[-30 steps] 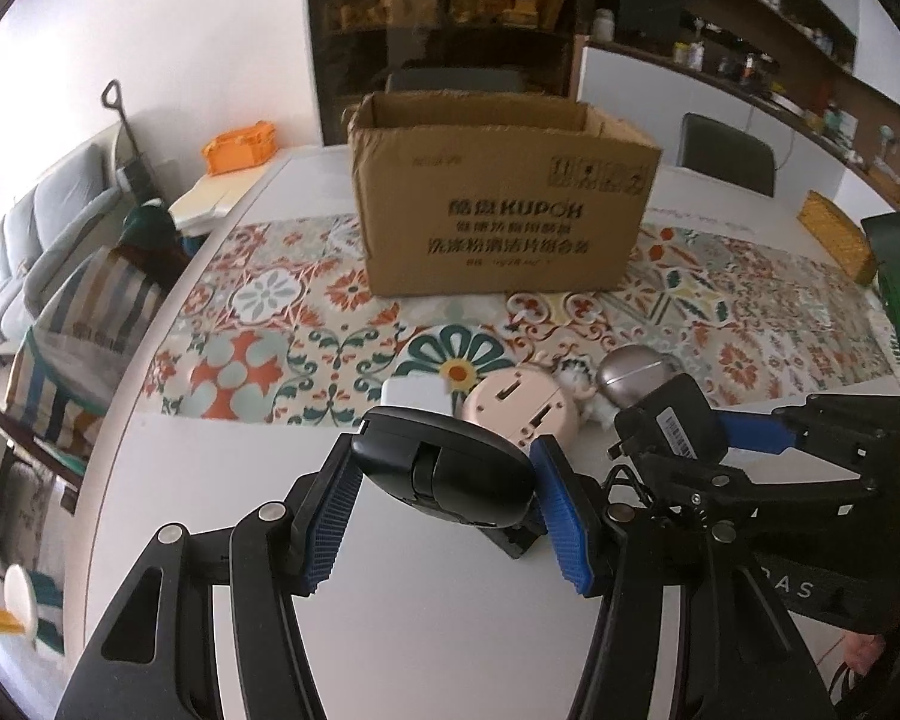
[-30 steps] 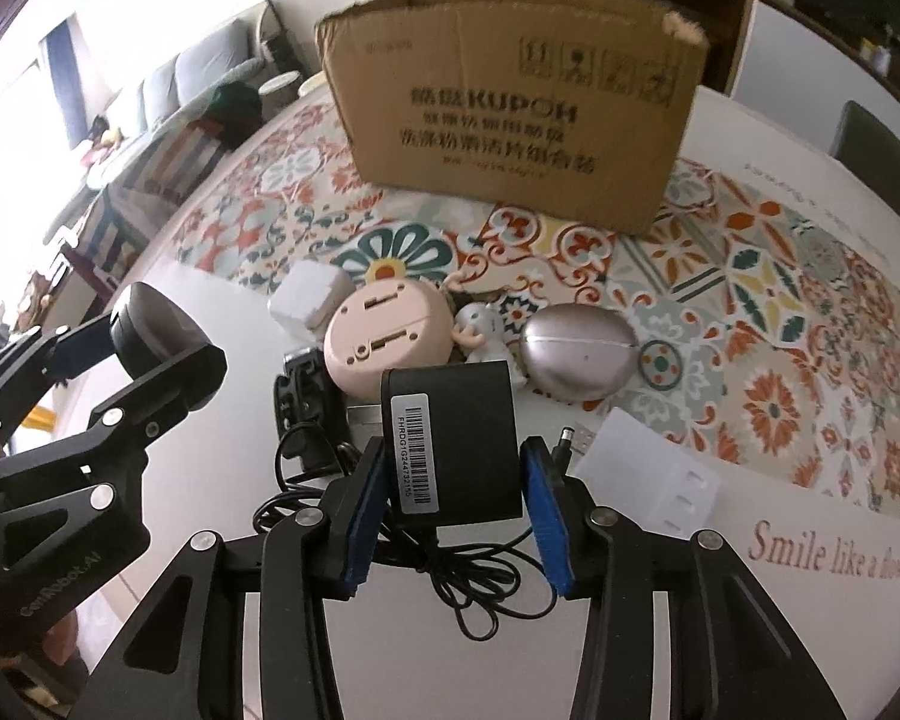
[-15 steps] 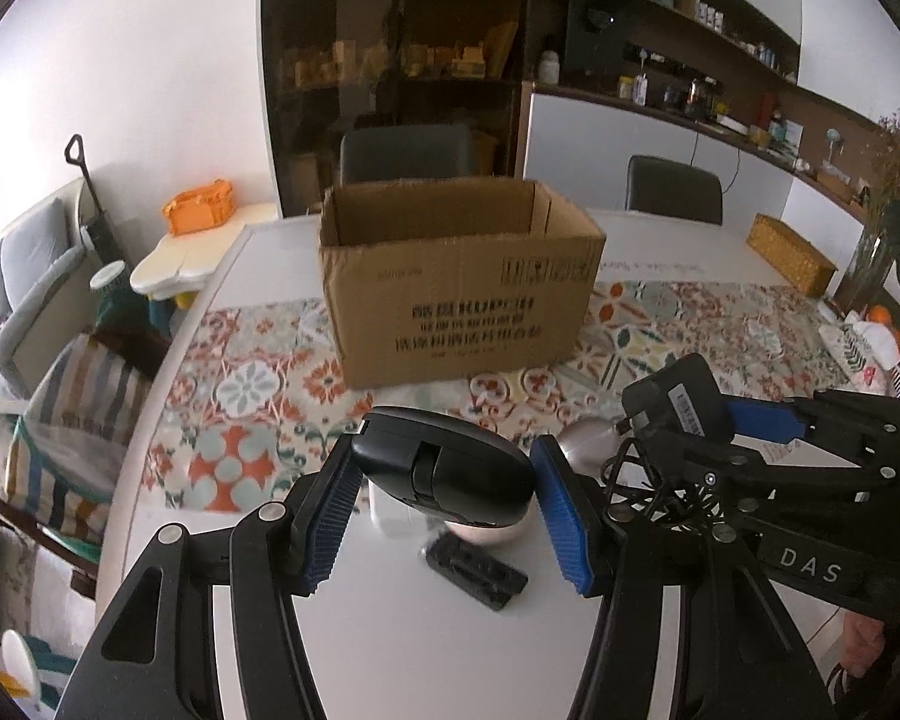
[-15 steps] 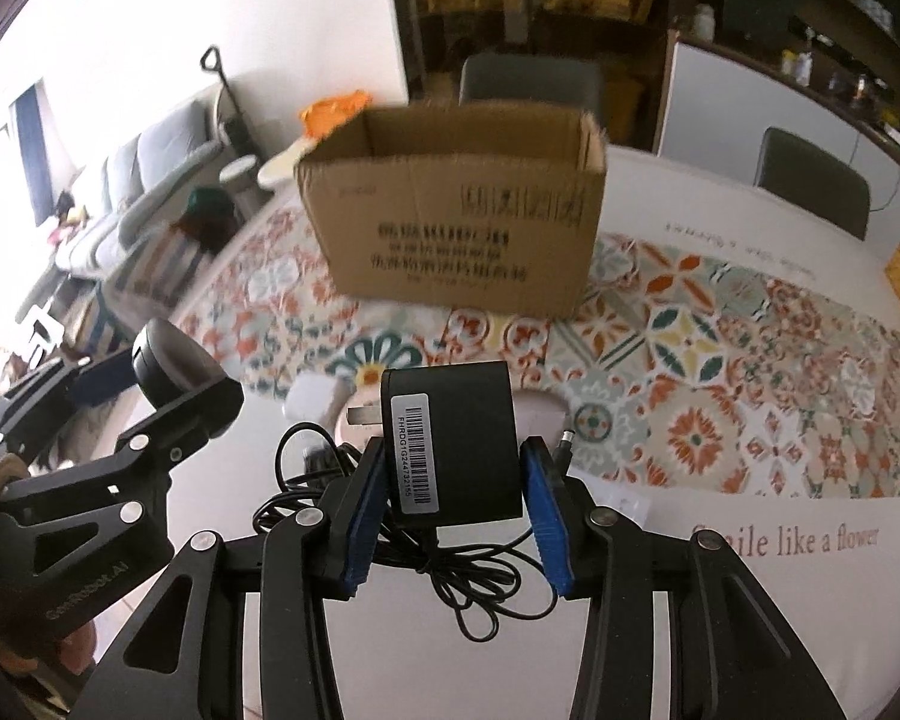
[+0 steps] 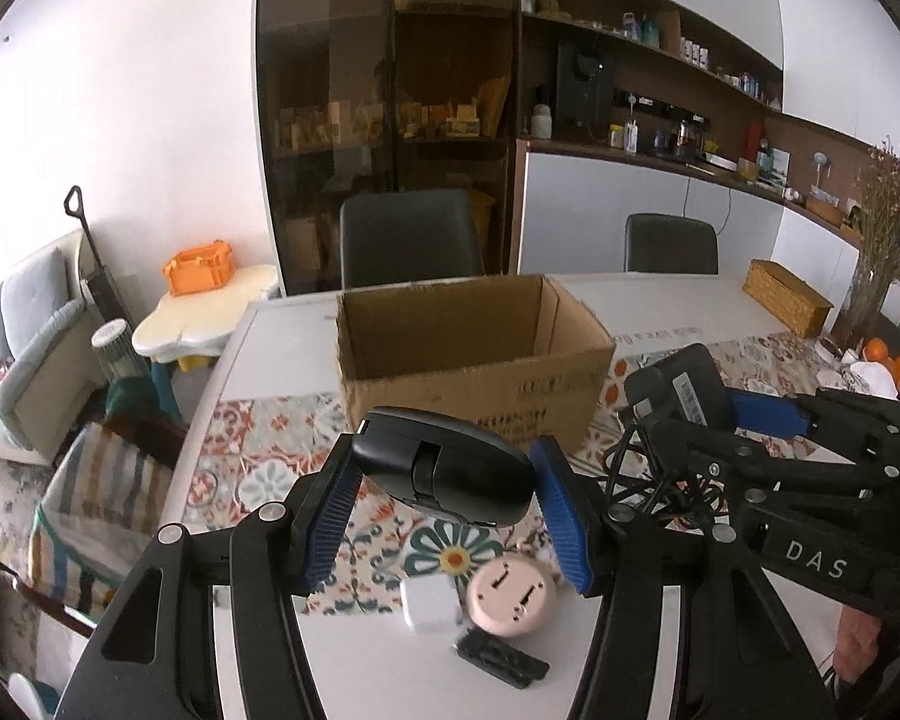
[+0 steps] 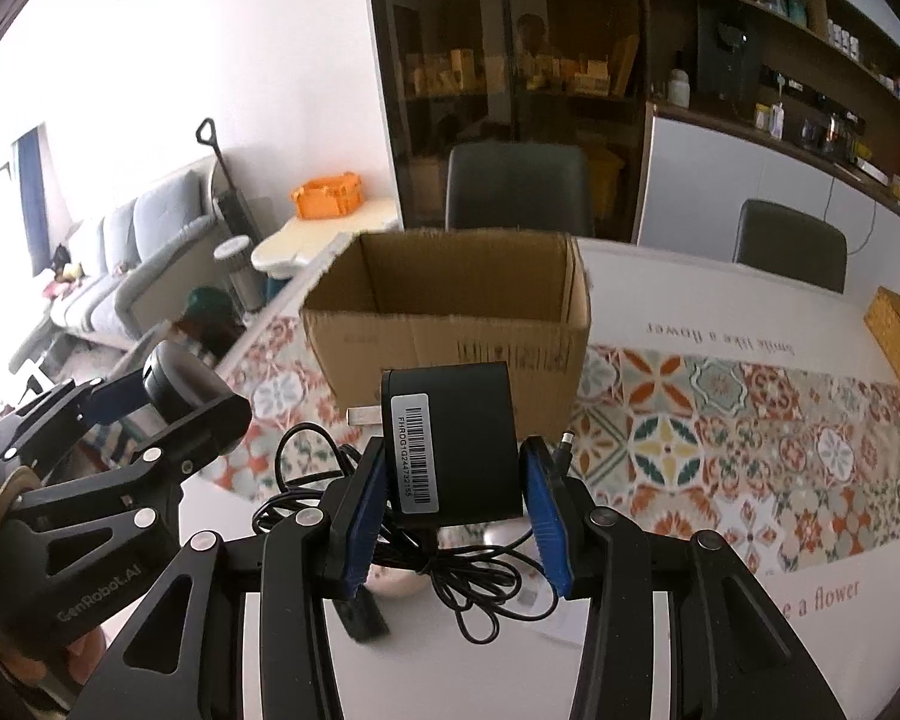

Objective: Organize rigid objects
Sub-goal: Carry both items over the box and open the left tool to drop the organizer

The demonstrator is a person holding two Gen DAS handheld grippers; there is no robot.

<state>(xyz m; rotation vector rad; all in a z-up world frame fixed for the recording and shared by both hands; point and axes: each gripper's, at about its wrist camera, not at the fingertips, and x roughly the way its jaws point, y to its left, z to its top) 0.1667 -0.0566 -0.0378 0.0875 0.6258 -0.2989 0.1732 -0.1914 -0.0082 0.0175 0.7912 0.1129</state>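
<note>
My left gripper is shut on a black computer mouse and holds it above the table, short of the open cardboard box. My right gripper is shut on a black power adapter whose cable hangs below it. The box stands ahead of both, open side up, and its visible inside looks bare. The right gripper with the adapter shows at the right of the left wrist view. The left gripper with the mouse shows at the left of the right wrist view.
On the table below lie a white cube charger, a round pink device and a small black clip. A wicker box sits at the far right. Two dark chairs stand behind the patterned table runner.
Both grippers have risen with their objects and moved toward the box. The box's open top and inside now show. The items left on the table have dropped lower in view.
</note>
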